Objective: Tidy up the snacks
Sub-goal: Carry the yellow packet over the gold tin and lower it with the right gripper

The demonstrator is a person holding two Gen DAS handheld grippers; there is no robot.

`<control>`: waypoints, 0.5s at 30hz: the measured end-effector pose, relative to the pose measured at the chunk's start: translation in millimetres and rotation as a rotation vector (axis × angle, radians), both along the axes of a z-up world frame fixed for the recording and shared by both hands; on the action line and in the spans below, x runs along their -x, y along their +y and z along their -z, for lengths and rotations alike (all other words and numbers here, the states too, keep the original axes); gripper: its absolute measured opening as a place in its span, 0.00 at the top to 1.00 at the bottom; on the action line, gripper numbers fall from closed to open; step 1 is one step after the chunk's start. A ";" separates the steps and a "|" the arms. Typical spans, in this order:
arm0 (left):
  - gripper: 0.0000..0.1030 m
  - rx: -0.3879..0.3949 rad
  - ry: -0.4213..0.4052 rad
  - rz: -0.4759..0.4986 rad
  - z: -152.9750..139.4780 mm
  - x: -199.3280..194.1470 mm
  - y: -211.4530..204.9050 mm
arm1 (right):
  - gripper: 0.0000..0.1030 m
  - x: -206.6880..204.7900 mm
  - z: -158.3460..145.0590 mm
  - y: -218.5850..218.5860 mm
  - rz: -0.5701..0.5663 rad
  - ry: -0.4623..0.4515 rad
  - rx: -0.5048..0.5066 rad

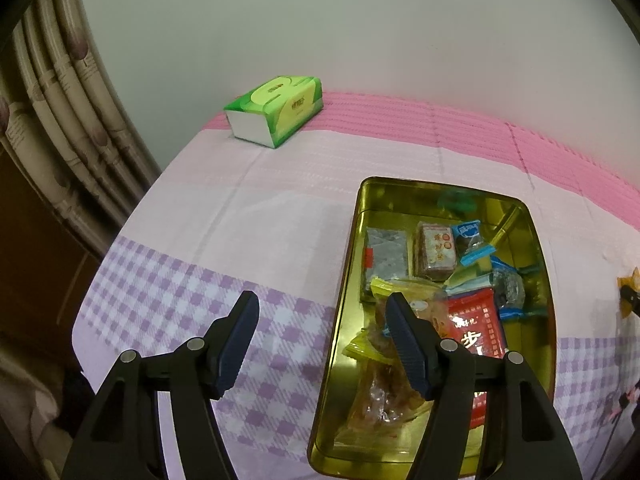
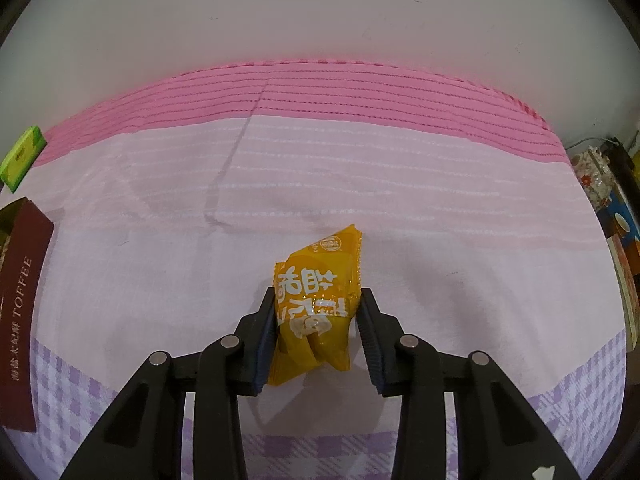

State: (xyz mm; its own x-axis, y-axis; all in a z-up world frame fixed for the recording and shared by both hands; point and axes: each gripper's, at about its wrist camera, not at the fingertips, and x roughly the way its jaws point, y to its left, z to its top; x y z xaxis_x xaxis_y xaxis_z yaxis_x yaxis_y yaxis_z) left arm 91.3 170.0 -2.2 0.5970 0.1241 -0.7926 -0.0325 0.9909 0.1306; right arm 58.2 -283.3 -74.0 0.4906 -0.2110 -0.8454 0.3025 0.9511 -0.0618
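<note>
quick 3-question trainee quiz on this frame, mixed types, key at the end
1. True or false: the left gripper holds a snack.
2. What sits between the right gripper's jaws?
A. the green tissue pack
B. the orange snack packet
C. a red packet
3. Fill in: the sorted snacks lie in a gold ___ on the tablecloth.

Key
1. False: its jaws stand open over the cloth, beside the tin, with nothing between them.
2. B: the jaws are closed on its sides.
3. tin
</note>
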 end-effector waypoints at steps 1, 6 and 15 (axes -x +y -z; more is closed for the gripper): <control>0.35 -0.004 0.001 -0.001 0.4 -0.2 0.3 | 0.66 0.4 -0.8 0.3 0.001 -0.002 -0.005; 0.35 -0.003 0.002 -0.004 0.0 -0.5 3.7 | 0.66 2.7 -1.6 7.0 -0.011 -0.003 -0.014; 0.35 -0.001 0.004 -0.010 -0.9 -1.0 6.0 | 0.66 4.8 -7.5 26.4 -0.045 -0.009 -0.042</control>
